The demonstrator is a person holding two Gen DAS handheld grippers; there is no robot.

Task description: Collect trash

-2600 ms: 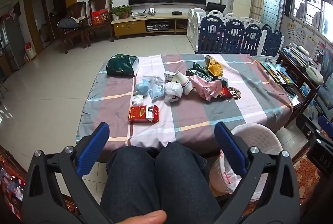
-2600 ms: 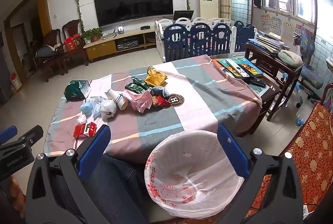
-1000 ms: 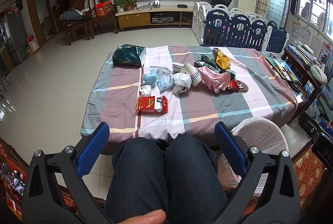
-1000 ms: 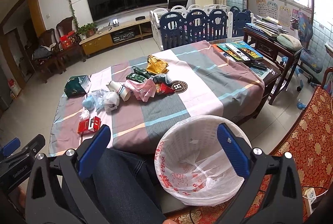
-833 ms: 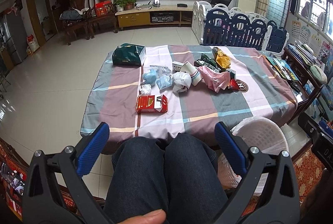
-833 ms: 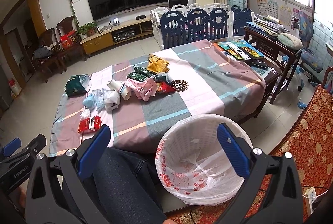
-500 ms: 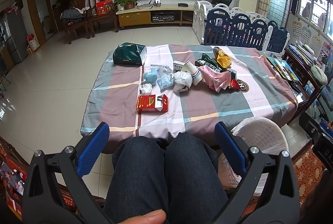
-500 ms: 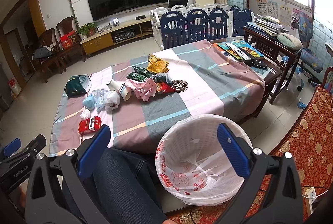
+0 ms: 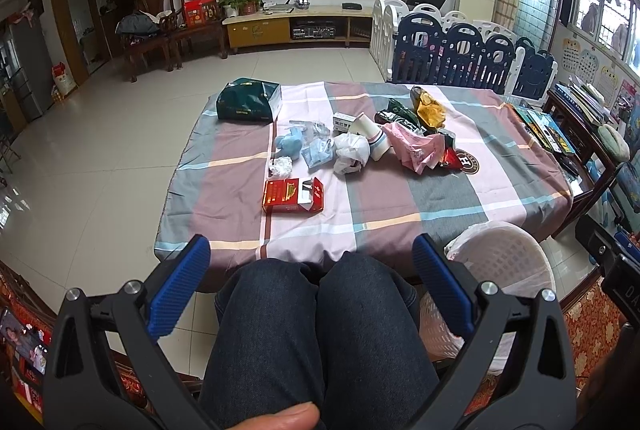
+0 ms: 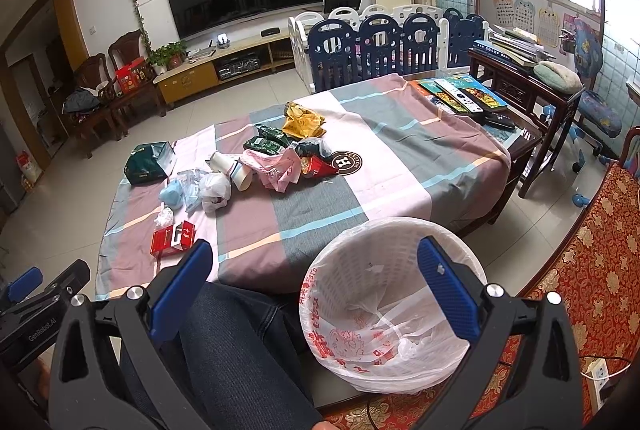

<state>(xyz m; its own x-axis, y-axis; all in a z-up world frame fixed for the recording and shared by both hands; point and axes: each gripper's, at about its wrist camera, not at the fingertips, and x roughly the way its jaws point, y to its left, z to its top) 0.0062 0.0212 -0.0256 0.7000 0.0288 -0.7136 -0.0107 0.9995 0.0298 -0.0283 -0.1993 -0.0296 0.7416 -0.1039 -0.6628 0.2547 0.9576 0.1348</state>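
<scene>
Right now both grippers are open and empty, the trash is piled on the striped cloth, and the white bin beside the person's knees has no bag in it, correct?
Not quite. The white bin does have a bag: the right wrist view shows a clear liner with red print folded over its rim. The rest holds: the left gripper and right gripper are open and empty, and the trash lies on the striped cloth.
</scene>
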